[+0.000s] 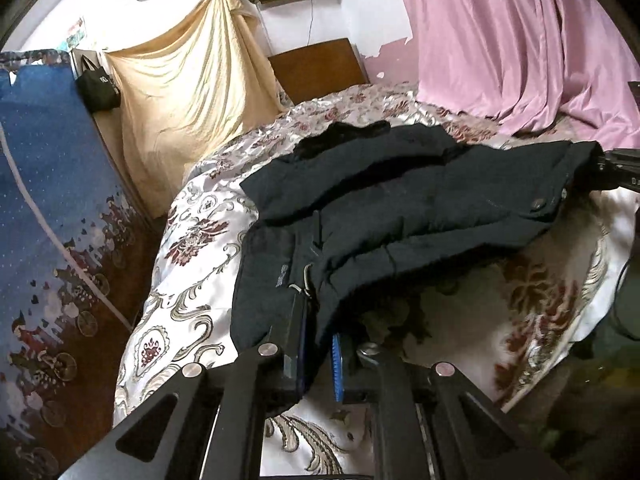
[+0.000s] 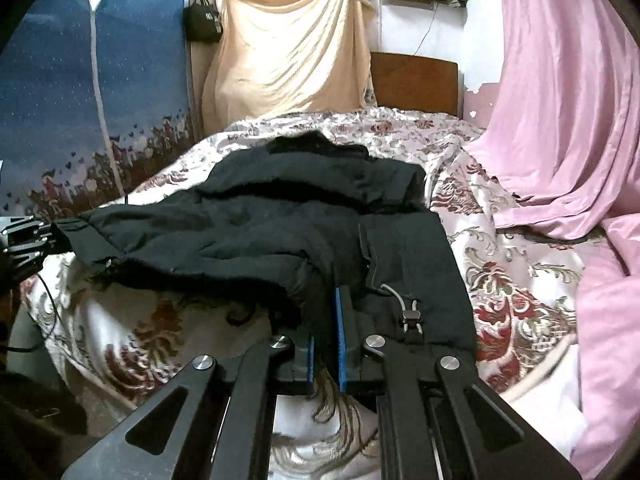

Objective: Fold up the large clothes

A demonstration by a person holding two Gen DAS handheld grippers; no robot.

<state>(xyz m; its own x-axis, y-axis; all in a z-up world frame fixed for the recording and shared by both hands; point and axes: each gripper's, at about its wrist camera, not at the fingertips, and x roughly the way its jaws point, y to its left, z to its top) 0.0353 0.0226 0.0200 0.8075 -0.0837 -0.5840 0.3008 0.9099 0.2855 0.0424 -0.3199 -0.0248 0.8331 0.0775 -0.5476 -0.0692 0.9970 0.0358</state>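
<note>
A large black padded jacket (image 1: 400, 196) lies across a bed with a floral satin cover (image 1: 200, 216). My left gripper (image 1: 318, 320) is shut on the jacket's hem, near a drawcord toggle, with fabric pinched between its blue pads. My right gripper (image 2: 326, 320) is shut on the other hem corner of the jacket (image 2: 280, 216), next to a cord lock (image 2: 408, 314). The hem is lifted off the cover and stretched between both grippers. The right gripper shows at the right edge of the left wrist view (image 1: 620, 170); the left gripper shows at the left edge of the right wrist view (image 2: 24, 240).
A pink curtain (image 1: 520, 40) hangs at the right and spills onto the bed. A beige cloth (image 1: 188, 80) and a brown headboard (image 1: 316, 68) are at the back. A blue patterned panel (image 1: 48, 200) stands left of the bed, with a black bag (image 1: 98, 90) hanging.
</note>
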